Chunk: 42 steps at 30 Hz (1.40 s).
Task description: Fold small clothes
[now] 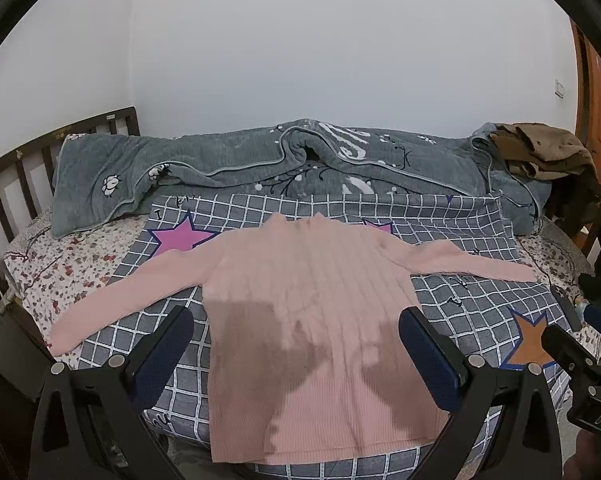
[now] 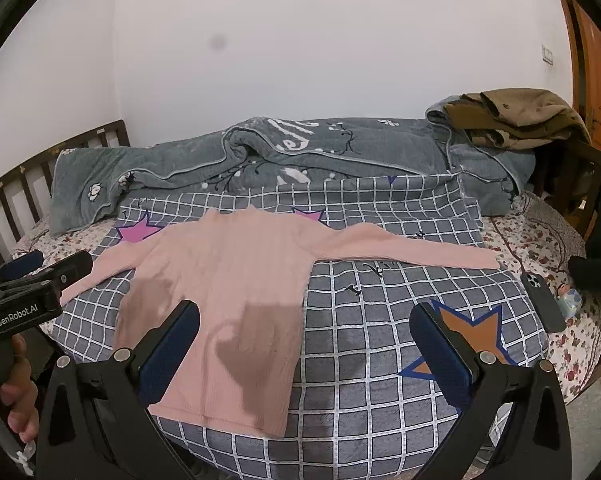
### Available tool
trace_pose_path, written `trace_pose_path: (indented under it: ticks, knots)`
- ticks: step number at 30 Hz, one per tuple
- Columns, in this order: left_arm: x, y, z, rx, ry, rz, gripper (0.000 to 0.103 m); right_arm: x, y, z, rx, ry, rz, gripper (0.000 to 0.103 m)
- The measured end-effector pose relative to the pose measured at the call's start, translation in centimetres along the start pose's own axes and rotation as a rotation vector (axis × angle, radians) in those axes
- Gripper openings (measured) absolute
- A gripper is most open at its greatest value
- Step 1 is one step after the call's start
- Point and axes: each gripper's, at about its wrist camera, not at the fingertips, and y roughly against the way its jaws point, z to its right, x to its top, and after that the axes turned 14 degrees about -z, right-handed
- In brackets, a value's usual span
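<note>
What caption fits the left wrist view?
Open left gripper above pink sweater spread flat, sleeves out, on checked blanket.

The left gripper (image 1: 296, 346) hangs with its blue-padded jaws spread wide, holding nothing. The right gripper (image 2: 306, 338) is likewise wide apart and empty. In the right wrist view, the person's left hand (image 2: 14, 396) grips its handle at 8 o'clock.

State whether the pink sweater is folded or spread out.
Spread out. The pink sweater lies flat on the checked blanket, both sleeves stretched sideways and the hem unfolded.
</note>
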Motion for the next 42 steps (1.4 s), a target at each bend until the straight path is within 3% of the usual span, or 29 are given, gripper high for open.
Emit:
trace_pose_path:
  ticks: [42]
  knots:
    - [-0.08, 0.03, -0.61, 0.01, 0.011, 0.004, 0.103, -0.09, 0.69, -0.08, 0.008, -0.024, 0.023, 0.103]
